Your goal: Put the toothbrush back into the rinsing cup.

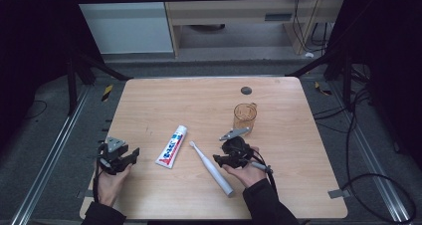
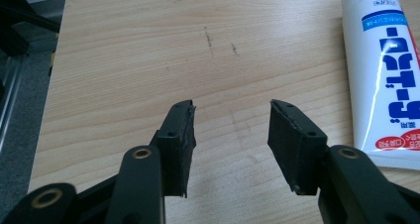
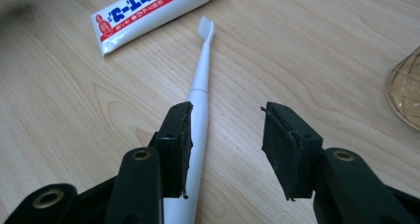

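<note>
Left gripper (image 1: 130, 158) spread, empty, resting low on surface (image 1: 209, 100) at 8 o'clock. Right gripper (image 1: 221, 160) spread, empty, beside toothbrush (image 1: 211, 168) at 5 o'clock, probably lining up grasp. Toothpaste tube (image 1: 171, 146) lies flat at centre; amber cup (image 1: 245, 117) upright at 2 o'clock.

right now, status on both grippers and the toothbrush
Left gripper open, empty, beside toothpaste tube. Right gripper open, empty. Toothbrush flat on table. Nothing in the way.
</note>
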`<state>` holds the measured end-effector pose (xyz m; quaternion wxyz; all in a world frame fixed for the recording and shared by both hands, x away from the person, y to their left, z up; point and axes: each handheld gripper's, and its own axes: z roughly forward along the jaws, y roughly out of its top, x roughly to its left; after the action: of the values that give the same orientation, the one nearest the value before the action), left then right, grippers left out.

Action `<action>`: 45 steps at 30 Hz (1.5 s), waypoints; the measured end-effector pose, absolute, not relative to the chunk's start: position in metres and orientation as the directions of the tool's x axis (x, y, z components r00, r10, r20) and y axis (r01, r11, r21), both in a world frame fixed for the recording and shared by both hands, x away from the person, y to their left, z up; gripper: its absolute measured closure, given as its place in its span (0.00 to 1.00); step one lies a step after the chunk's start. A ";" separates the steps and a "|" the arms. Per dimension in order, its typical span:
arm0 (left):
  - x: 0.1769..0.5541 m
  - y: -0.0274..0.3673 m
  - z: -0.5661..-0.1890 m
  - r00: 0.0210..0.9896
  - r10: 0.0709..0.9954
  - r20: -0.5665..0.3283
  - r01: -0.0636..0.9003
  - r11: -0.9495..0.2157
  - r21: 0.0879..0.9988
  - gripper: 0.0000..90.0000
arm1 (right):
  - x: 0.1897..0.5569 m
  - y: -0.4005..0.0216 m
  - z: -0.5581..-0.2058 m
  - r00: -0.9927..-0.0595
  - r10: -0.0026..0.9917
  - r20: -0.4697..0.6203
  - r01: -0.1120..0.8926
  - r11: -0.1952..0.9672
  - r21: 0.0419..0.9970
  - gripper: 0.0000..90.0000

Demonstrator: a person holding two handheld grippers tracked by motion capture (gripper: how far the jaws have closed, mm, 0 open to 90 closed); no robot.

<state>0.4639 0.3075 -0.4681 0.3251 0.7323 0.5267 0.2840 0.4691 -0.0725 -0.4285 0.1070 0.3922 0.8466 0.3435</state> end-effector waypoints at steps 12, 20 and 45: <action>0.465 0.307 -0.469 0.282 0.956 0.078 0.585 -0.236 0.775 0.56 | 0.471 -0.054 -0.443 -0.686 0.723 0.083 0.604 0.502 0.619 0.65; 0.465 0.308 -0.470 0.280 0.957 0.080 0.587 -0.236 0.774 0.55 | 0.476 -0.048 -0.449 -0.679 0.729 0.091 0.620 0.503 0.602 0.66; 0.466 0.307 -0.471 0.285 0.955 0.076 0.599 -0.240 0.764 0.55 | 0.486 -0.026 -0.469 -0.689 0.719 0.092 0.656 0.565 0.501 0.67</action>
<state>0.4661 0.3069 -0.4714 0.3183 0.7358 0.5280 0.2801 0.4861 -0.0265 -0.4694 0.0613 0.3896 0.8824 0.2566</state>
